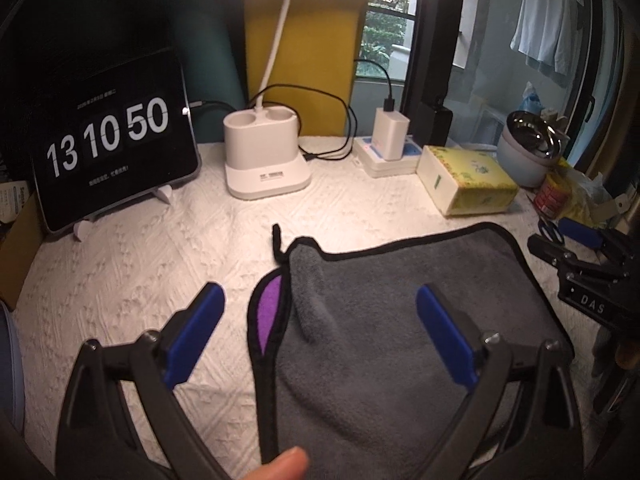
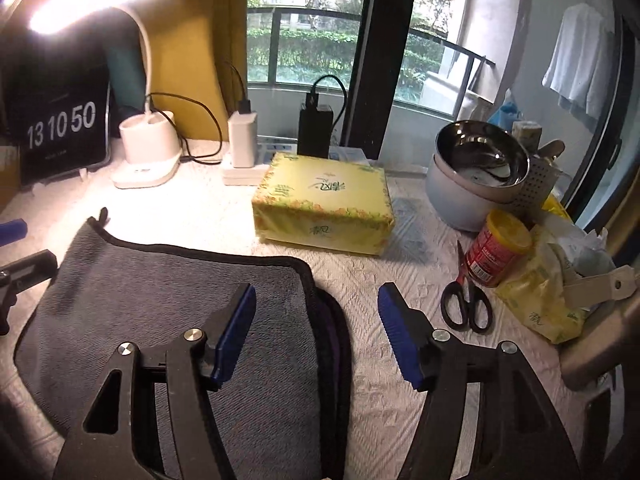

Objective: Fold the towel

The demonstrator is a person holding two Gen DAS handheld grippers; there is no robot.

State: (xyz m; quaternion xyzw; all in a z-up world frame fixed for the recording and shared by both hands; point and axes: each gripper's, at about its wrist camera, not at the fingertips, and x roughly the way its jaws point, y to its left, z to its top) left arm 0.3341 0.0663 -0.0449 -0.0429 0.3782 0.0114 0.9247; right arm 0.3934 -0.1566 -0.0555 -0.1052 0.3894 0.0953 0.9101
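Note:
A grey towel with black trim lies folded on the white quilted table cover; a purple underside shows at its left edge, and a black hanging loop sticks out at the far corner. My left gripper is open above the towel's left edge, holding nothing. The towel also shows in the right wrist view. My right gripper is open over the towel's right edge, where stacked layers show, and is empty. The right gripper shows at the right of the left view.
A tablet clock, a white lamp base, a charger on a power strip and a yellow tissue box stand at the back. Scissors, a red can, a yellow bag and a steel bowl crowd the right.

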